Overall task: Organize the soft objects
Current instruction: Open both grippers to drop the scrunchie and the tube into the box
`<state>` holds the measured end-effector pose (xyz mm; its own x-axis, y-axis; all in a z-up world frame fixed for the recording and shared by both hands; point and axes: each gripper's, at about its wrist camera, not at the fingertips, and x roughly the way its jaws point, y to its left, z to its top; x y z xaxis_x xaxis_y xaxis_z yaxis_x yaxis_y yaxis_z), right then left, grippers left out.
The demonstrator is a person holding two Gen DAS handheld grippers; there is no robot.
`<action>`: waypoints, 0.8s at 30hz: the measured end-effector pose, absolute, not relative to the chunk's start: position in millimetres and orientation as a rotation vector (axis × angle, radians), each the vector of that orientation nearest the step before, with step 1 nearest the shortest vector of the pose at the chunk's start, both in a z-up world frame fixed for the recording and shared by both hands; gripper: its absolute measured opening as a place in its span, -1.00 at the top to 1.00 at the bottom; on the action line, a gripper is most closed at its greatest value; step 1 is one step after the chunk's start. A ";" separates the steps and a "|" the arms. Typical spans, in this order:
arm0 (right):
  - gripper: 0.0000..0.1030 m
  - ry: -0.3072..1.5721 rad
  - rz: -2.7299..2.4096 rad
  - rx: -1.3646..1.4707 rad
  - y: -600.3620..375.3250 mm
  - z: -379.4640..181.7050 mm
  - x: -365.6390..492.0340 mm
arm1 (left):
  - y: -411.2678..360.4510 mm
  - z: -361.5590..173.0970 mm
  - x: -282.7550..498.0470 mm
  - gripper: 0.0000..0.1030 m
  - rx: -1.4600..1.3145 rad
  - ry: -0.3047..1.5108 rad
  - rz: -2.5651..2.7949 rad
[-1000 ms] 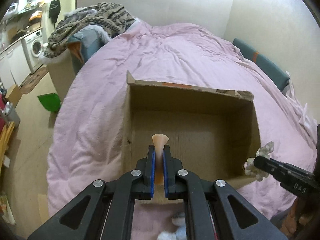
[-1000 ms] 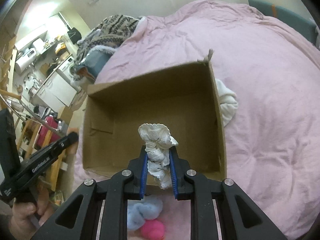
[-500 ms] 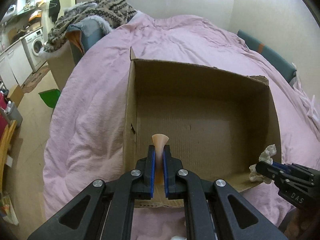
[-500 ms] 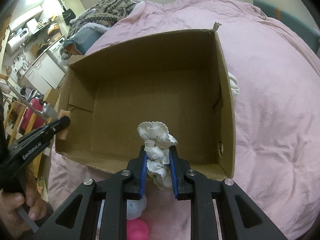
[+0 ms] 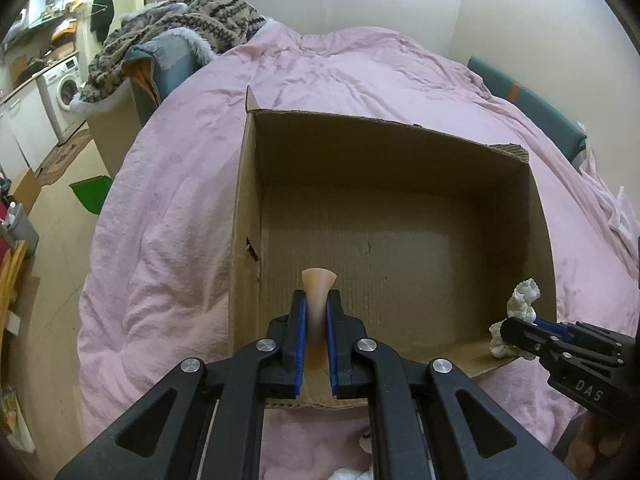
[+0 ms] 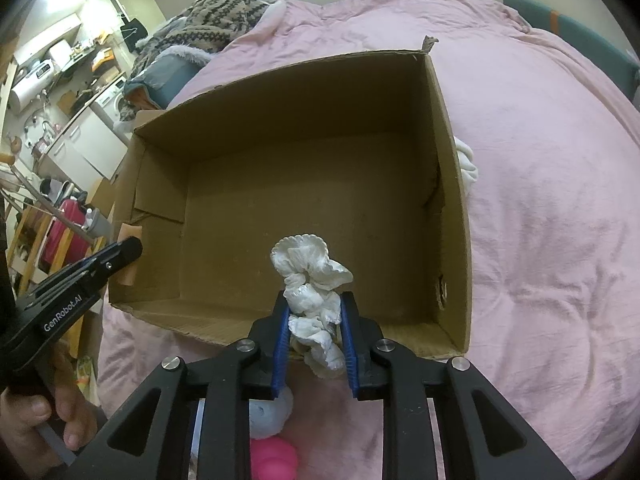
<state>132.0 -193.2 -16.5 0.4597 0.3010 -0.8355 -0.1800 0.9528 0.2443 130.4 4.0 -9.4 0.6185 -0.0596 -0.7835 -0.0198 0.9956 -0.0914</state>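
An open empty cardboard box (image 5: 400, 240) lies on the pink bed cover; it also shows in the right wrist view (image 6: 304, 208). My left gripper (image 5: 316, 304) is shut on a soft peach-coloured piece (image 5: 318, 284) held over the box's near left part; this piece shows at the box's left wall in the right wrist view (image 6: 130, 258). My right gripper (image 6: 314, 312) is shut on a white scrunchie (image 6: 312, 292), held over the box's near edge; it shows at the box's near right corner in the left wrist view (image 5: 516, 312).
A pale blue soft ball (image 6: 268, 414) and a bright pink soft toy (image 6: 274, 460) lie on the cover under my right gripper. A white cloth (image 6: 466, 164) lies beside the box's right wall. A patterned blanket pile (image 5: 180, 28) sits at the bed's far left corner.
Both grippers have moved forward and lower toward the box with their objects still held; the box now fills more of both views.
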 end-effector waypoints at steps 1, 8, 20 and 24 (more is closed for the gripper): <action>0.49 1.054 0.300 0.132 -193.8 -16.8 132.0 | 3.8 -9.7 130.2 0.85 -0.094 0.905 -0.023; 0.28 1.052 0.313 0.148 -191.9 -17.0 133.2 | 1.3 -9.1 128.6 0.69 -0.083 0.900 -0.032; -0.37 1.025 0.306 0.202 -198.5 -11.5 135.0 | -6.2 -0.8 121.0 -0.17 -0.070 0.855 -0.048; -0.37 1.021 0.302 0.201 -198.7 -10.1 134.2 | -7.4 1.0 119.9 -0.29 -0.060 0.857 -0.042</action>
